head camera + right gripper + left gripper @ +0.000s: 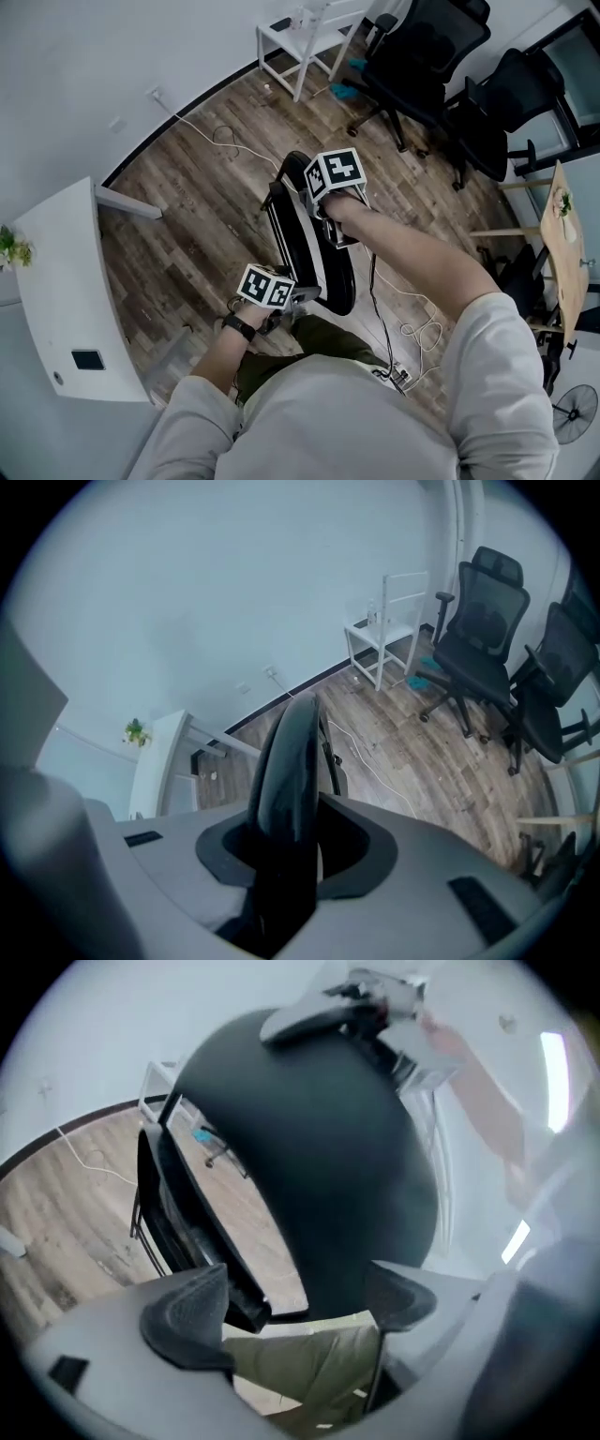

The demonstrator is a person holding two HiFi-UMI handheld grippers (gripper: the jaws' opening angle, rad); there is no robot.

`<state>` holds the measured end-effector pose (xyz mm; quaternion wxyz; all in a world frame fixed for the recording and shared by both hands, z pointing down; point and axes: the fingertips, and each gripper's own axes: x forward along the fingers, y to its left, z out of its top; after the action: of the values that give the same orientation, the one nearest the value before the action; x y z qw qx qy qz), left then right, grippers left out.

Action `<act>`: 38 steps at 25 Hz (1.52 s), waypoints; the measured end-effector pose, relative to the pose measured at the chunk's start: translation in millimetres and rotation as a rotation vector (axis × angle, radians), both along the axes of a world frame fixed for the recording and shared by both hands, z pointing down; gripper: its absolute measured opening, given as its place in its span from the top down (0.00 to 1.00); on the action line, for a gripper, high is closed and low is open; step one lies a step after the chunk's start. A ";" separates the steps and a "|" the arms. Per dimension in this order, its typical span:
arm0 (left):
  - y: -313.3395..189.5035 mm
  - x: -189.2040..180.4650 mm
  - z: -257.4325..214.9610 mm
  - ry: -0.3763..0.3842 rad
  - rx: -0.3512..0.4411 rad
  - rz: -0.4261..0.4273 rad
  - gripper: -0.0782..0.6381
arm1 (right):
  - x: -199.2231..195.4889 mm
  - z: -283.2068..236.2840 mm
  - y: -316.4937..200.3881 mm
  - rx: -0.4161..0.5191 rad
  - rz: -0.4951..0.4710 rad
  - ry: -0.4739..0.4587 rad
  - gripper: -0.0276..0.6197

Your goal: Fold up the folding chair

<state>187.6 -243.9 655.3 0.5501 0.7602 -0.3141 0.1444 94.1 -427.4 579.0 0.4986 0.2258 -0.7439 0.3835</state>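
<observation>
open floor (202, 234) between folding chair (319, 267) and white table (66, 281); office chairs (422, 66) crowd the far side.

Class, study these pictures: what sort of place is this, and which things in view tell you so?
Probably an office or workroom: black mesh swivel chairs, a white desk by the wall, and a cable trailing across the wood-look floor.

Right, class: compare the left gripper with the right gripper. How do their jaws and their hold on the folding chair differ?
The left gripper has its jaws wide apart and grips nothing; the right gripper is shut on the black edge of the folding chair. In the head view, the left gripper is at the chair's near end and the right gripper is farther along it. Both carry a marker cube.
</observation>
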 end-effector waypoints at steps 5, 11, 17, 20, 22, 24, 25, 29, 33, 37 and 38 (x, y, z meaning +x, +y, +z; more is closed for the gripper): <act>-14.0 16.7 -106.5 -0.014 0.092 -0.179 0.28 | -2.6 0.7 4.8 -0.026 -0.019 0.030 0.77; -31.1 28.6 -112.5 -0.269 0.148 -0.251 0.28 | -23.3 -1.6 23.7 -0.039 -0.060 0.036 0.75; -26.7 7.7 -87.0 -0.454 0.136 -0.245 0.30 | -54.2 -1.9 46.9 -0.011 -0.120 0.050 0.74; -16.9 -5.4 -85.8 -0.483 0.117 -0.231 0.35 | -66.2 -0.5 55.3 0.021 -0.132 0.077 0.77; -6.6 -14.8 -85.7 -0.492 0.104 -0.227 0.37 | -73.4 0.0 64.2 0.035 -0.133 0.098 0.78; 3.8 -27.4 -85.5 -0.492 0.091 -0.238 0.40 | -83.9 -0.9 73.3 0.050 -0.134 0.111 0.79; 8.9 -34.9 -86.1 -0.488 0.084 -0.247 0.41 | -90.5 -1.3 77.8 0.059 -0.135 0.117 0.79; 34.8 -64.3 -88.1 -0.472 0.069 -0.271 0.45 | -116.7 -1.1 101.7 0.087 -0.147 0.148 0.80; 66.4 -99.9 -93.9 -0.473 0.089 -0.280 0.46 | -145.3 -7.7 129.5 0.099 -0.135 0.166 0.81; 101.4 -142.5 -99.1 -0.488 0.095 -0.281 0.48 | -180.8 -14.4 158.9 0.094 -0.104 0.158 0.82; 109.7 -153.7 -99.8 -0.495 0.096 -0.281 0.48 | -190.7 -15.8 166.4 0.093 -0.101 0.152 0.82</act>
<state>33.9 -134.2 555.5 0.4345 0.6760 -0.5478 0.2328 -96.6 -261.0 563.2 0.5615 0.2393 -0.7312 0.3048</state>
